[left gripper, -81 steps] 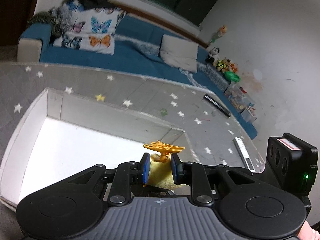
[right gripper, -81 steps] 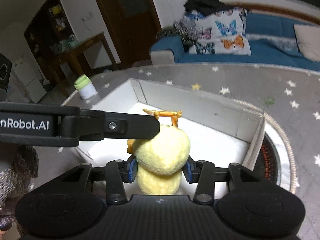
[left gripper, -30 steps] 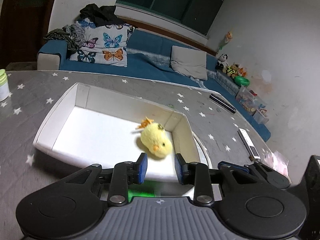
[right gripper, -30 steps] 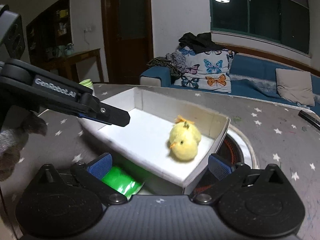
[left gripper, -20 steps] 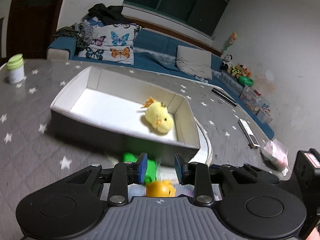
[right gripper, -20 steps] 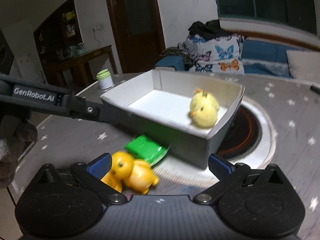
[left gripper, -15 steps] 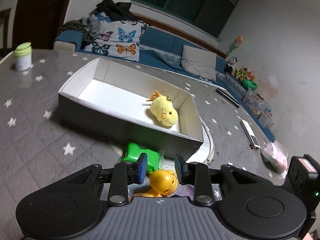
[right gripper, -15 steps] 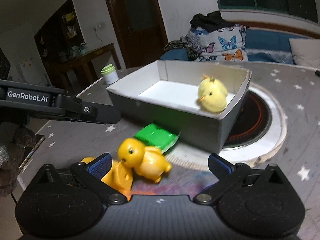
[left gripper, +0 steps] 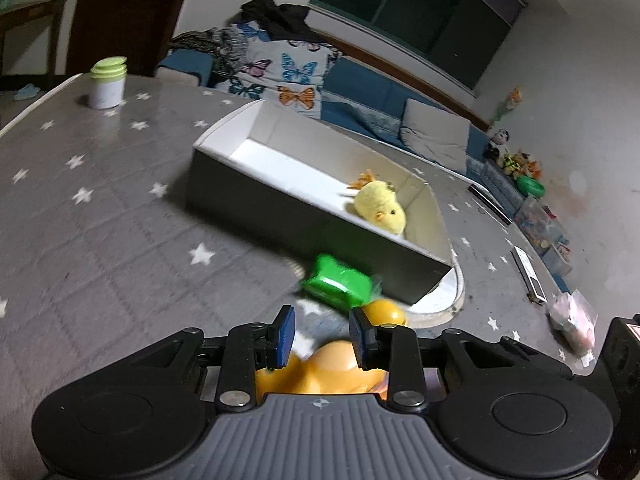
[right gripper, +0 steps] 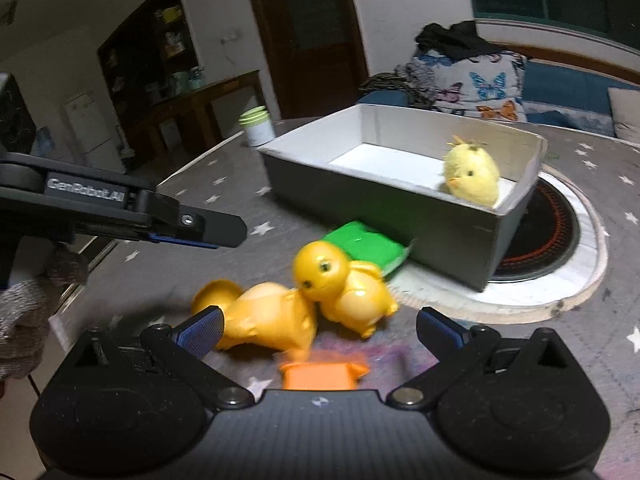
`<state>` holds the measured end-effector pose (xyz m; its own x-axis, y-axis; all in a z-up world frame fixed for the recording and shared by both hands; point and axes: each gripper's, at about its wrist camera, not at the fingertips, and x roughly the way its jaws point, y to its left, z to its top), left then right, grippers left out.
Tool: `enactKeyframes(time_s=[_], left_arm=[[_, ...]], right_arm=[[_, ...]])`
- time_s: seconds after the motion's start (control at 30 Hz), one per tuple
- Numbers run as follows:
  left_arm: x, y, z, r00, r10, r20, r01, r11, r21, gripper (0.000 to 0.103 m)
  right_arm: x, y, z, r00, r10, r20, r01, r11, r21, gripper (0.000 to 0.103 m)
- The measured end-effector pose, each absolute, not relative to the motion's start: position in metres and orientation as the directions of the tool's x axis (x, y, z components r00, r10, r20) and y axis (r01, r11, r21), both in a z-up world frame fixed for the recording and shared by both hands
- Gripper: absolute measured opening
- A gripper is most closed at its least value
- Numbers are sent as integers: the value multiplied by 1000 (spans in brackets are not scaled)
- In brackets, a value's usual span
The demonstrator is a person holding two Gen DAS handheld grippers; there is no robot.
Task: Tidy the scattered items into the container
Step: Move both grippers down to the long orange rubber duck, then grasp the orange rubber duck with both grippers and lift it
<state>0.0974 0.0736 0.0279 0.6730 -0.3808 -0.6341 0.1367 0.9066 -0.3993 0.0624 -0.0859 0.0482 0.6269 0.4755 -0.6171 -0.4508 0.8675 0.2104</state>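
Right up close on the bench (left gripper: 100,232), which has a grey cover with white stars, both claws hang over a little pile of toys. Left claw (left gripper: 322,338) has its blue pads partly apart with nothing pinched; an orange rubber duck (right gripper: 344,284) sits just below and past the tips. Right claw (right gripper: 320,326) is spread wide, empty too, with that duck and a second orange toy (right gripper: 260,320) lying between its fingers on the cover, touching each other. Small orange block (right gripper: 318,376) is nearest the camera, kinda blurry. Just behind the duck there's a green packet (right gripper: 364,248) lying against the outer wall of the white box (right gripper: 360,196). Inside the box, at its right end, sits a fluffy yellow chick (right gripper: 472,176). Box partly overlaps a round burner ring (right gripper: 548,248). Further back on the bench, a white jar with a green lid (left gripper: 107,83), then a blue sofa (left gripper: 360,88) with butterfly cushions (left gripper: 280,76) and a dark window (left gripper: 408,12).
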Motion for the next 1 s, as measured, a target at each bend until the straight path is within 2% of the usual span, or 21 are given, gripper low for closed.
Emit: enactKeyframes(time_s=[0.4, 0.67, 0.83, 1.0], left_arm=[[87, 108, 13, 667, -393, -633, 43, 869, -493, 33], [92, 106, 5, 640, -437, -632, 72, 853, -516, 33], [92, 102, 3, 629, -450, -634, 95, 854, -512, 33], [92, 99, 0, 628, -434, -647, 93, 866, -491, 34]], right_arm=[[46, -26, 38, 595, 500, -629, -587, 805, 86, 103], [47, -5, 27, 645, 405, -648, -535, 845, -4, 102], [50, 1, 23, 660, 362, -658, -500, 866, -25, 94], [53, 3, 21, 663, 343, -666, -483, 875, -30, 91]])
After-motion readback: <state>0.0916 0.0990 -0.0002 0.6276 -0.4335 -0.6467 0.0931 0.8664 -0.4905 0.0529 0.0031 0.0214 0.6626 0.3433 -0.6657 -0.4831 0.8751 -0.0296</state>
